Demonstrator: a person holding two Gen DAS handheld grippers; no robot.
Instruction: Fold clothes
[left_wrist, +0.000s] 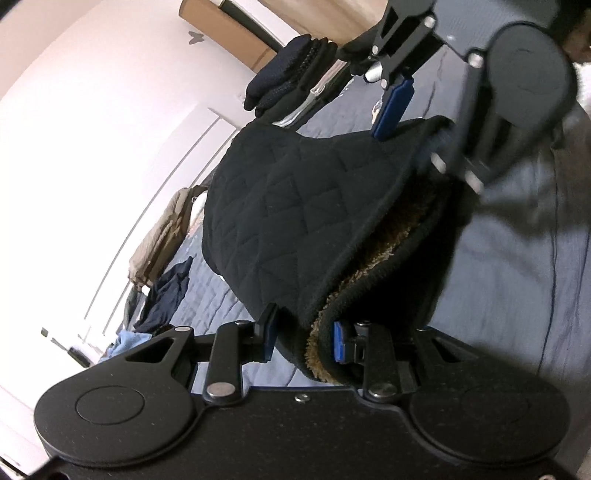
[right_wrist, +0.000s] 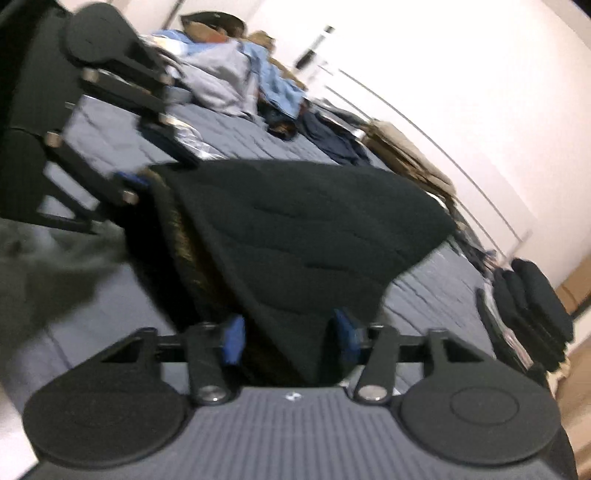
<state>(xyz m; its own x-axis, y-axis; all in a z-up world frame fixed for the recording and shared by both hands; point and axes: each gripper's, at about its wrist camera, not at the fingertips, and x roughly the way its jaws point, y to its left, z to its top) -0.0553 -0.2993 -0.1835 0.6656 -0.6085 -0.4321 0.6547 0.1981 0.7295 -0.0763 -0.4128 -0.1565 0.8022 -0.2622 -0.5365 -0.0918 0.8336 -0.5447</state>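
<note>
Blue bedspread (left_wrist: 517, 258) below, black quilted garment (left_wrist: 295, 206) between both grippers' fingers (left_wrist: 339, 341)

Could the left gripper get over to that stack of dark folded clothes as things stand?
Probably not yet. The left gripper has the black quilted garment between its fingers, as does the right gripper. The dark folded stack lies further along the bed, beyond the garment.

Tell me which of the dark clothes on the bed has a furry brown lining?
The black quilted garment held up between both tongs; brown fleece shows along its open edge. The dark folded stack and crumpled navy piece show none.
</note>
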